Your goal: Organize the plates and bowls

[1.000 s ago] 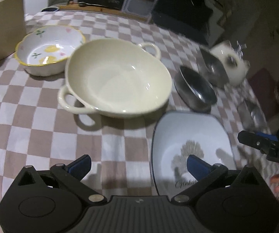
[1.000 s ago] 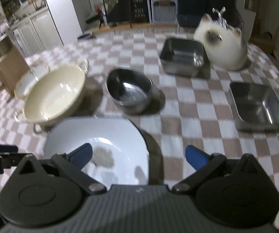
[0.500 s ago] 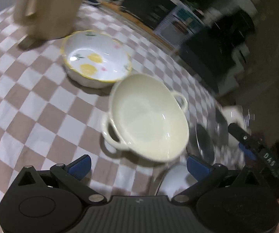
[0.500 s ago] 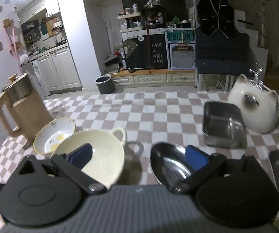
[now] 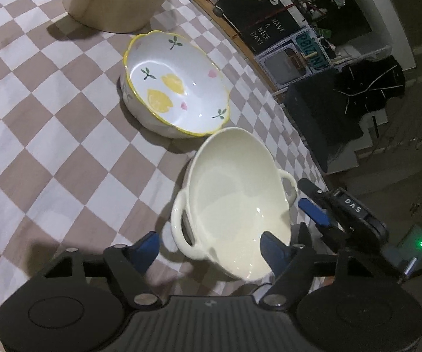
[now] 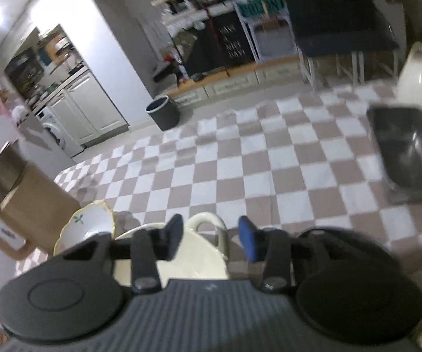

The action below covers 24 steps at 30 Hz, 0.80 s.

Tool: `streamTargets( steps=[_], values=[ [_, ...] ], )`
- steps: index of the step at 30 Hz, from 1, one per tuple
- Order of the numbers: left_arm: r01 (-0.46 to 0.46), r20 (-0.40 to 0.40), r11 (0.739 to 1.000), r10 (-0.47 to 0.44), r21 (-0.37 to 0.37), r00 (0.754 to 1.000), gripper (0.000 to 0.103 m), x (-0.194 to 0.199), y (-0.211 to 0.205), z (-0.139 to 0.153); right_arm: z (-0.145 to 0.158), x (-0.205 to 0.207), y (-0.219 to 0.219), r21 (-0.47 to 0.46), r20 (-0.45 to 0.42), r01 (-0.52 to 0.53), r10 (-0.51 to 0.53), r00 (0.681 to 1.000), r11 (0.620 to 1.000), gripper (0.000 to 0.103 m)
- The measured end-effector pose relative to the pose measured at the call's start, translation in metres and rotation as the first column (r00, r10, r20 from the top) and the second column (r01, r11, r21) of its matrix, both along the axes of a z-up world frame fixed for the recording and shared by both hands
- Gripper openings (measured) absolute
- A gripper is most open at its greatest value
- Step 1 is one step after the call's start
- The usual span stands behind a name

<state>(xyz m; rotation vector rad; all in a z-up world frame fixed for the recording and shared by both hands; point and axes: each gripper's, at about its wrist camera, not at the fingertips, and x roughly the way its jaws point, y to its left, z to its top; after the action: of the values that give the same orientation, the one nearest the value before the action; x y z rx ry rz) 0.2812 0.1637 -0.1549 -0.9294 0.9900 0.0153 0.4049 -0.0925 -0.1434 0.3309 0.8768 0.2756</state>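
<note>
Left gripper [image 5: 209, 246]: open, jaws wide apart, hovering low over the counter [image 5: 49, 152]; the cream bowl's near rim and near handle lie between its fingers, no contact visible.
Right gripper [image 6: 209, 237]: open, jaws part-spread, straddling the cream bowl's far handle; whether a pad touches it cannot be told. In the left view it shows beside the bowl's far side [image 5: 328, 208].
Cream bowl [image 5: 234, 202]: two-handled, empty, on the counter just ahead of the left gripper; it looks tipped, mouth facing up and left in the left view. Handles sit at opposite ends, one toward the left gripper, one toward the right gripper; long axis runs between them. Also seen from the right wrist [image 6: 193, 252].
Lemon bowl [image 5: 172, 85]: scalloped yellow rim, lemon and leaf print inside, empty, upright, just beyond the cream bowl, rims close.
Pitcher [image 6: 11, 199]: tan, handled, behind the lemon bowl.
Steel tray [image 6: 407, 152]: square, blurred, well apart at the right, contents unclear.
</note>
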Motion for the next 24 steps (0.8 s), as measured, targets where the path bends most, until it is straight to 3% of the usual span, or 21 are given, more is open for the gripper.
streamTargets(
  steps=[5,10,15,18,24],
  values=[
    [-0.020,-0.033,0.999,0.019,-0.029,0.999,0.058,0.009,0.009,-0.012,-0.018,0.014,0.002,-0.036,-0.015,-0.005,0.004,1.000,0.999,0.044],
    [0.007,-0.022,0.999,-0.008,-0.043,1.000,0.051,0.016,0.007,-0.015,-0.022,0.017,0.003,-0.023,-0.018,-0.053,0.053,0.998,0.998,0.025],
    [0.018,-0.025,0.999,-0.019,-0.043,1.000,0.049,0.017,0.003,-0.015,-0.019,0.011,0.009,-0.084,0.015,-0.091,0.093,0.996,0.992,0.018],
    [0.008,-0.030,0.999,-0.010,-0.049,1.000,0.049,0.018,0.005,-0.016,-0.015,0.010,0.003,-0.081,-0.013,-0.075,0.074,0.997,0.994,0.013],
    [-0.012,-0.021,1.000,0.012,-0.019,1.000,0.048,0.019,0.015,-0.013,-0.014,-0.002,0.004,-0.140,-0.010,-0.115,0.114,0.993,0.983,0.011]
  ],
)
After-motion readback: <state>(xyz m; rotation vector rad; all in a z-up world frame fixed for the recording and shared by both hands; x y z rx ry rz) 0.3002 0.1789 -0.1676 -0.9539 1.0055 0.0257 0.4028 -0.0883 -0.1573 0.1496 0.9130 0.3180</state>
